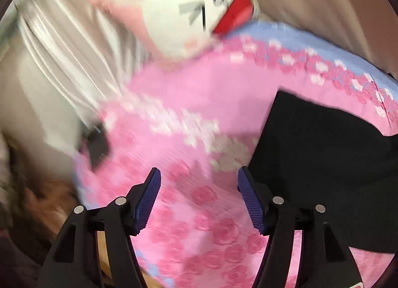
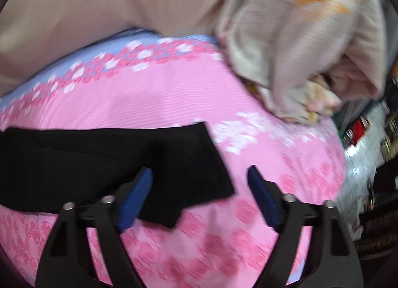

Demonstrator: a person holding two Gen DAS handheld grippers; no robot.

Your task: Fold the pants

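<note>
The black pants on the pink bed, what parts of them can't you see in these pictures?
- Black pants, left wrist view: the far end is cut off by the picture's right edge.
- Right wrist view: the left edge cuts the pants off, and the right gripper covers part of the near edge.
- Both views: dark, blurred cloth, so seams, waistband and number of folded layers cannot be told.
- Bedsheet under the pants: hidden.

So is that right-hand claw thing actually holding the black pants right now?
No: the right gripper stands with its jaws wide apart, and the black pants lie loose on the pink bedsheet beneath them.
</note>
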